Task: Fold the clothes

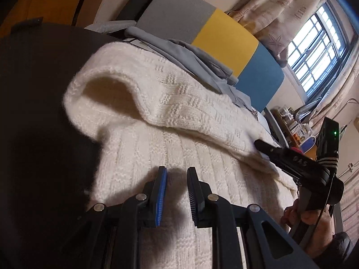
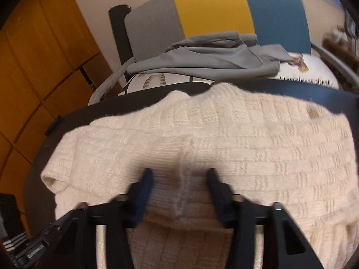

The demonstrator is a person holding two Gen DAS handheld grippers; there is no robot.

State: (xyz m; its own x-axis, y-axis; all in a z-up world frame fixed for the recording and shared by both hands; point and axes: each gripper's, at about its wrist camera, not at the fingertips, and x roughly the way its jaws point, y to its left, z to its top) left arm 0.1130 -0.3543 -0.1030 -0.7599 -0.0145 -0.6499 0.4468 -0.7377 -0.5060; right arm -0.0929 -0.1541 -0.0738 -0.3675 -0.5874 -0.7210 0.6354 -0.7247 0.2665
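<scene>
Dark worktop [image 1: 40, 94] carries a cream knitted sweater [image 1: 170, 121], one sleeve folded across its body. Left gripper [image 1: 176, 174] hovers over the knit, jaws parted with nothing between them. Right gripper [image 2: 180, 177]: jaws spread wide, straddling a raised seam of the sweater. Grey garment [image 2: 202, 58] lies behind, on a tricolour chair [image 2: 213, 11].

The left gripper [image 1: 177, 174] is built of black plastic, with round silver screws set at the linkage joints; one finger pad is ribbed blue, the other ribbed black. The right gripper [image 2: 179, 174] is made the same, its pads dark blue. Seen from the left wrist, its black body carries white stripes, a green light and a thin cable, and a dark sleeve [image 1: 341, 244] is worn
</scene>
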